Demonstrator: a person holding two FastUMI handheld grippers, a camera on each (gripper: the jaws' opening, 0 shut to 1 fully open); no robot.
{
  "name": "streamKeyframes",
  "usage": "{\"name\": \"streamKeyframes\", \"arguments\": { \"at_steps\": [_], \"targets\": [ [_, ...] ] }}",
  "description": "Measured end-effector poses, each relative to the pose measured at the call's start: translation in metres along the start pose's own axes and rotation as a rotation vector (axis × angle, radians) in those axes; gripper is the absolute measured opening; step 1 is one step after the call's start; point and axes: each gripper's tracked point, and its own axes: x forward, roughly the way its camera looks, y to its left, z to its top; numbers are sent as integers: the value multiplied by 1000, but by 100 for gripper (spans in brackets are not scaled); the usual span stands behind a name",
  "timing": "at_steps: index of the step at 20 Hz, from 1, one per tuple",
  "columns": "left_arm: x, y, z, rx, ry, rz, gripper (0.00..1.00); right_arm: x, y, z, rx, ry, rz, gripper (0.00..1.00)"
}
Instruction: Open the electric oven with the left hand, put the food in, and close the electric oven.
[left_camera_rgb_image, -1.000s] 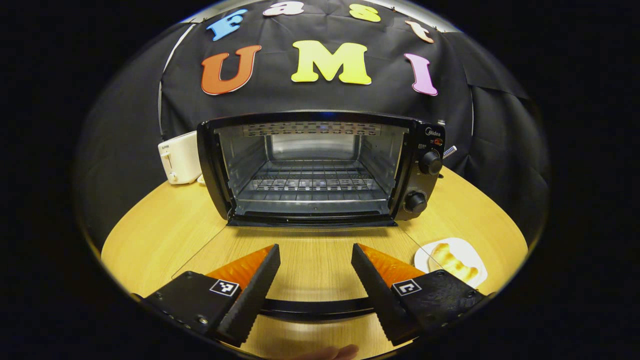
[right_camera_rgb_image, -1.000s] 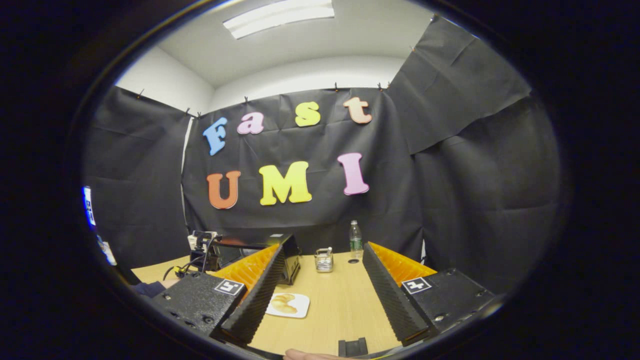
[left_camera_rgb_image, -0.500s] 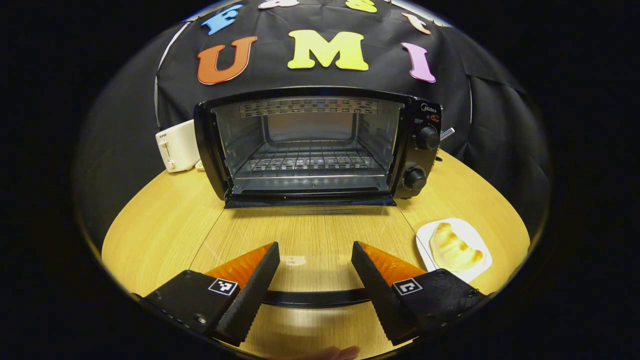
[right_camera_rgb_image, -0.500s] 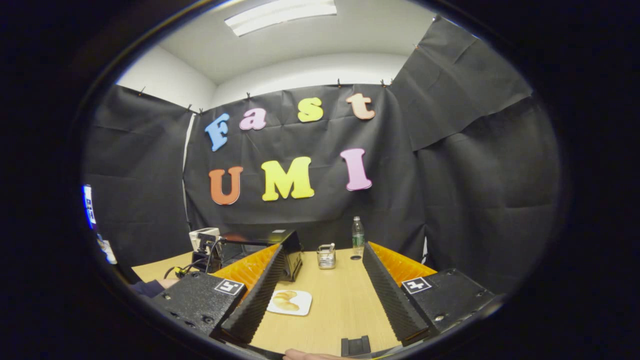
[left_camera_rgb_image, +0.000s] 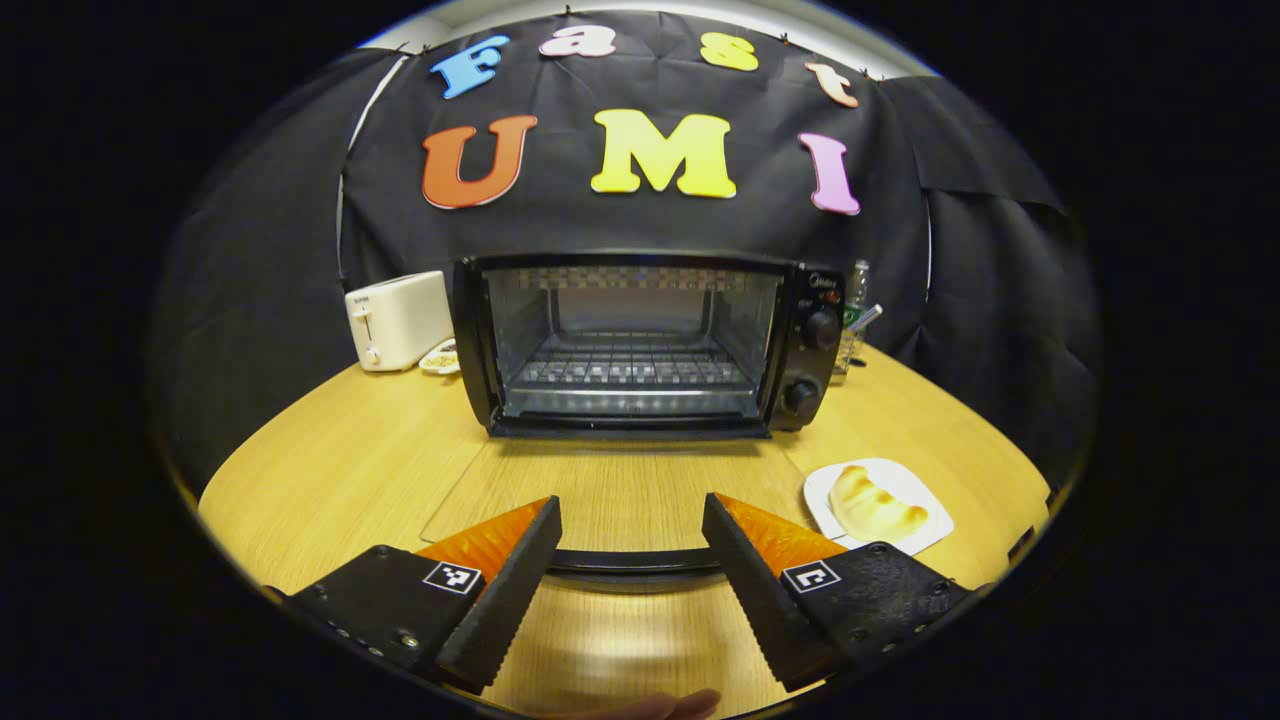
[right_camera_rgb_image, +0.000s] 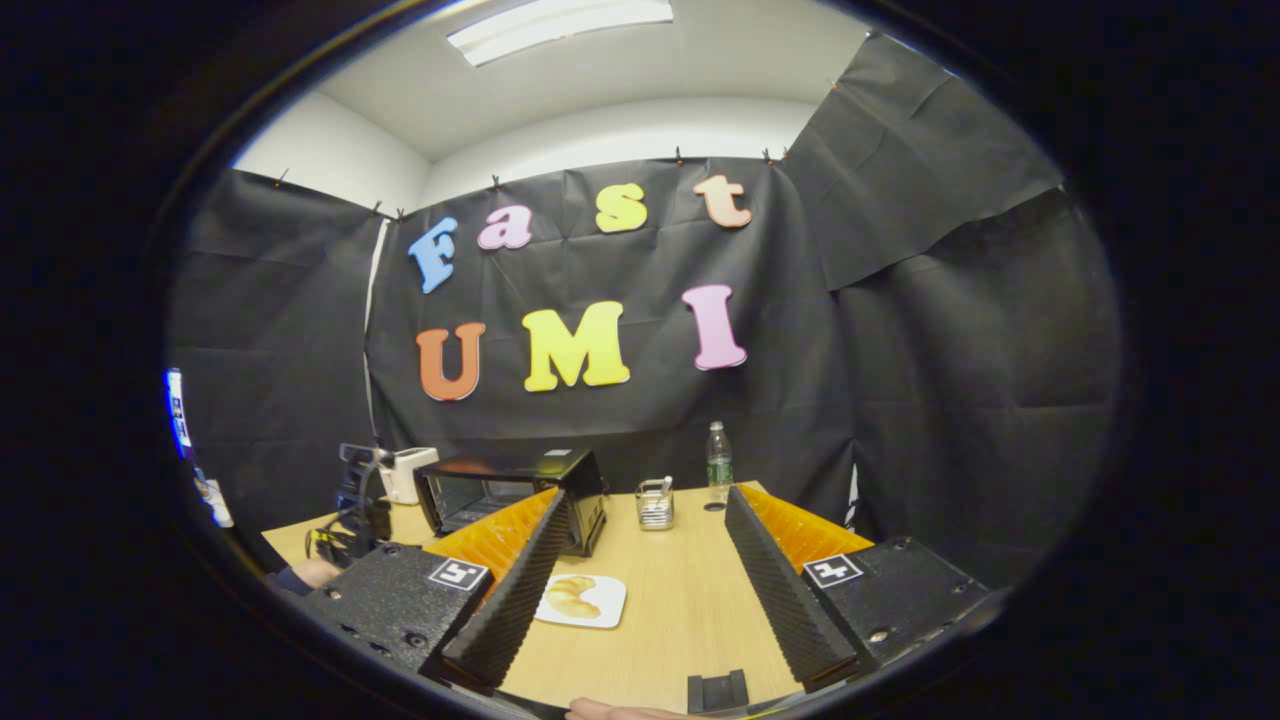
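Note:
The black electric oven (left_camera_rgb_image: 640, 345) stands at the back of the wooden table (left_camera_rgb_image: 330, 470), its glass door (left_camera_rgb_image: 610, 490) folded down flat and the wire rack inside bare. The door's black handle (left_camera_rgb_image: 632, 561) lies between the fingers of my open left gripper (left_camera_rgb_image: 630, 508), untouched by either. A croissant (left_camera_rgb_image: 872, 502) rests on a white plate (left_camera_rgb_image: 925, 500) right of the door. My right gripper (right_camera_rgb_image: 645, 500) is open and empty, raised above the table with the croissant (right_camera_rgb_image: 570, 597) and the oven (right_camera_rgb_image: 510, 488) to its left.
A white toaster (left_camera_rgb_image: 398, 318) and a small dish (left_camera_rgb_image: 440, 358) sit left of the oven. A water bottle (right_camera_rgb_image: 716, 460) and a metal holder (right_camera_rgb_image: 655, 503) stand behind the oven's right side. A person's hand (right_camera_rgb_image: 312, 573) holds the left gripper at the table's near left.
My left gripper has drawn back from the oven, which now looks smaller and farther; the door stays down. The right gripper has barely shifted.

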Motion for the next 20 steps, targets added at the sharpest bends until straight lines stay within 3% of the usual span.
{"name": "streamKeyframes", "arguments": {
  "at_steps": [1,2,3,12,15,20],
  "targets": [
    [-15,1,12,-8,-40,2,94,4,5,-3,0,7,13,99],
    [-32,1,23,-11,-78,1,87,8,9,-7,0,13,25,99],
    [-48,0,32,-10,-115,-1,93,12,14,-12,-3,16,37,99],
    [-188,3,86,50,-337,15,91,90,63,-85,-20,150,196,96],
    [-219,-9,87,71,-359,-23,92,125,73,-115,-59,213,239,99],
    [-239,3,96,144,-420,29,94,165,82,-177,-119,378,279,96]
  ]
}}
